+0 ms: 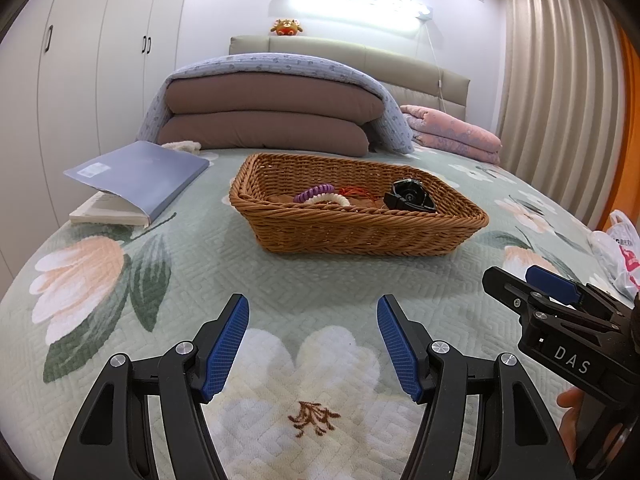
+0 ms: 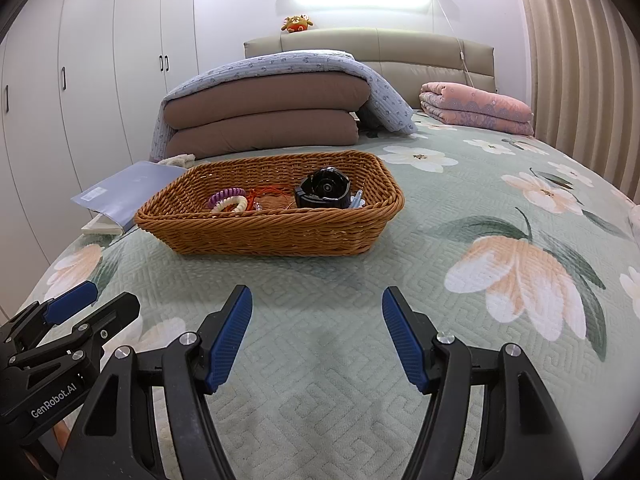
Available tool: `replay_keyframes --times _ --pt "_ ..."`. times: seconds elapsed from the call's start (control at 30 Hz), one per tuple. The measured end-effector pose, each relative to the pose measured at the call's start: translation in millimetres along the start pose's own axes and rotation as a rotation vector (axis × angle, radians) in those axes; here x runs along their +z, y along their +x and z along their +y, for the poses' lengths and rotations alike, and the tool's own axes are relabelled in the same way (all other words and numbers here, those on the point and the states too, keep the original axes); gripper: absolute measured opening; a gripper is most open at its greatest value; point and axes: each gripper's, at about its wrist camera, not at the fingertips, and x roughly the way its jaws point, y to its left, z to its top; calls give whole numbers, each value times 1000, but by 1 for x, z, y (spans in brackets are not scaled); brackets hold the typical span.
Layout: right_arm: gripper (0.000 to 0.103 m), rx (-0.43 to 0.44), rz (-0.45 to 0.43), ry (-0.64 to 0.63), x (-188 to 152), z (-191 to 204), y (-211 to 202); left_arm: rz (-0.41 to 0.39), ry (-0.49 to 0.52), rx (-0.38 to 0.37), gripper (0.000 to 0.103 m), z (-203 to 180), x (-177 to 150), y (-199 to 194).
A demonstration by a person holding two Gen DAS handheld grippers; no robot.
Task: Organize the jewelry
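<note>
1. Left wrist view: the left gripper point(image 1: 313, 340), black-framed with ribbed blue pads, hangs over a pale green quilted bedspread with peach flowers point(image 1: 200, 264), jaws spread wide with nothing between them.
2. At 12 o'clock from that gripper, well apart, stands a rectangular brown woven wicker basket point(image 1: 360, 232). Inside it lie a purple spiral hair tie point(image 1: 312, 193), a cream beaded bracelet point(image 1: 334, 199), a tangle of orange-red cord point(image 1: 358, 192) and a black round-faced watch point(image 1: 408, 196).
3. At 10 o'clock from the basket rests a blue-grey softcover book point(image 1: 140, 176). At 3 o'clock from the left gripper the right gripper point(image 1: 536, 284) enters, seen side-on.
4. Right wrist view: the right gripper point(image 2: 317, 336) also stands open and empty above the bedspread point(image 2: 440, 272).
5. The basket point(image 2: 272, 236) sits at 11 o'clock from it, well apart, the watch point(image 2: 324, 190) at 3 o'clock from the hair tie point(image 2: 226, 195) and bracelet point(image 2: 232, 205), with the cord point(image 2: 268, 194) between them.
6. At 9 o'clock the left gripper point(image 2: 80, 300) pokes into view.
</note>
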Motion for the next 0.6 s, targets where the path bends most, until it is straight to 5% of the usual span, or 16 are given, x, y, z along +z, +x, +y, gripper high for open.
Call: replay_keyframes --times 0.6 --pt "70 2 3 2 0 1 1 2 -4 -1 68 1 0 0"
